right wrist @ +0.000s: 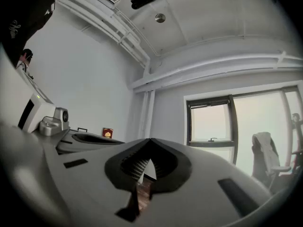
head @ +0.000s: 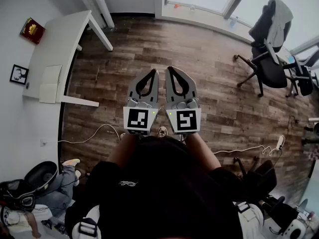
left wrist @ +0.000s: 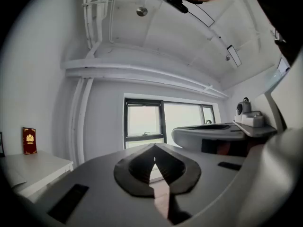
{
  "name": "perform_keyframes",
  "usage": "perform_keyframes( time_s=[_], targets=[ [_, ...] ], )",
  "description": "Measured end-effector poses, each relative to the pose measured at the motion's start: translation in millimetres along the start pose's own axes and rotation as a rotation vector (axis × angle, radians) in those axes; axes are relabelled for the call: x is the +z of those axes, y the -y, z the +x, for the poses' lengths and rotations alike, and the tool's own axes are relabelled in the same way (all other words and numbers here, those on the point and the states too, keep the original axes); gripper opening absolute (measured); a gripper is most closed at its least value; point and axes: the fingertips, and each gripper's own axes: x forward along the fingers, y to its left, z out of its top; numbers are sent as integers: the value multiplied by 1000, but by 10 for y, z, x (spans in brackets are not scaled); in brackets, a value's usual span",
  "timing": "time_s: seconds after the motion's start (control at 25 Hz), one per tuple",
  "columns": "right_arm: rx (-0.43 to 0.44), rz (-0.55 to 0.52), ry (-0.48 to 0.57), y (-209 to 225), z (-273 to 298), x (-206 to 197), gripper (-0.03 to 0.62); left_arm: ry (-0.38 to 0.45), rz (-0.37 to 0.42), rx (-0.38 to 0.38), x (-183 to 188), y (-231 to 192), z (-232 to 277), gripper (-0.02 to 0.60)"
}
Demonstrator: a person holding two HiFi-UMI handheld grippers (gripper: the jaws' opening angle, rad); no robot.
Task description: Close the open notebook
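Nothing's been done on this one yet, as far as I can see. The notebook (head: 50, 83) is lying open on the white table (head: 60, 39), near the table's front edge, with pale pages facing up. Nobody's touching it.

Both tools are well away from the table, out over the wood floor (head: 209, 59) and held side by side in front of the person. The left gripper (head: 154, 71) is clenched tight with its tips meeting and nothing in it. Same for the right gripper (head: 169, 69): pinched closed and empty, just a bit of floor showing through the gap behind the tips.

So pretty much everything's left: get over to the table, catch one cover or page edge, fold it over.

Stuff that's hard to read: the notebook is tiny and way off at the table end of the head view, so I can't make out the spine or which half is thicker. The left gripper view only catches a corner of the table, plus the red book (left wrist: 29, 140) standing at the table's back. In the right gripper view the table is blocked by the other tool.
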Motion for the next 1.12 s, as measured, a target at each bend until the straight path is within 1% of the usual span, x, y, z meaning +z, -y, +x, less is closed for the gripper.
perform_keyframes(
  time_s=[0.16,0.2,0.28,0.32,0.4,0.48,0.52,0.6,0.68,0.8,0.88,0.96,1.04,1.12],
  targets=[
    [-10,2,-28,81,-42,-34,21,-10,-29,4,18,59,12,3],
    [-8,2,-39,95,-23,-62,21,-19,-32,9,11,48,30,3],
    [6,16,-62,85,21,-154,21,-63,-40,21,-125,-2,37,3],
    [22,34,-71,52,42,-215,21,-91,-47,21,-224,-27,28,3],
    [85,83,-84,-63,103,-362,21,-142,-63,7,-391,-72,21,3],
    [148,95,-99,-179,207,-498,23,-179,-57,10,-516,-168,-1,3],
    [158,89,-110,-228,261,-534,23,-190,-62,24,-558,-245,-38,3],
    [176,87,-136,-389,360,-573,23,-201,-103,66,-605,-459,-151,3],
    [225,100,-148,-617,479,-591,23,-214,-120,108,-641,-701,-259,3],
    [315,154,-156,-942,681,-636,23,-211,-105,155,-670,-972,-374,3],
    [369,187,-164,-1146,759,-710,23,-223,-94,180,-761,-1095,-503,3],
    [423,190,-159,-1337,805,-766,23,-242,-99,220,-845,-1212,-644,3],
    [482,184,-152,-1540,842,-784,23,-240,-113,293,-852,-1360,-802,3],
    [543,188,-148,-1811,898,-784,23,-222,-123,384,-836,-1572,-1012,3]
  ],
)
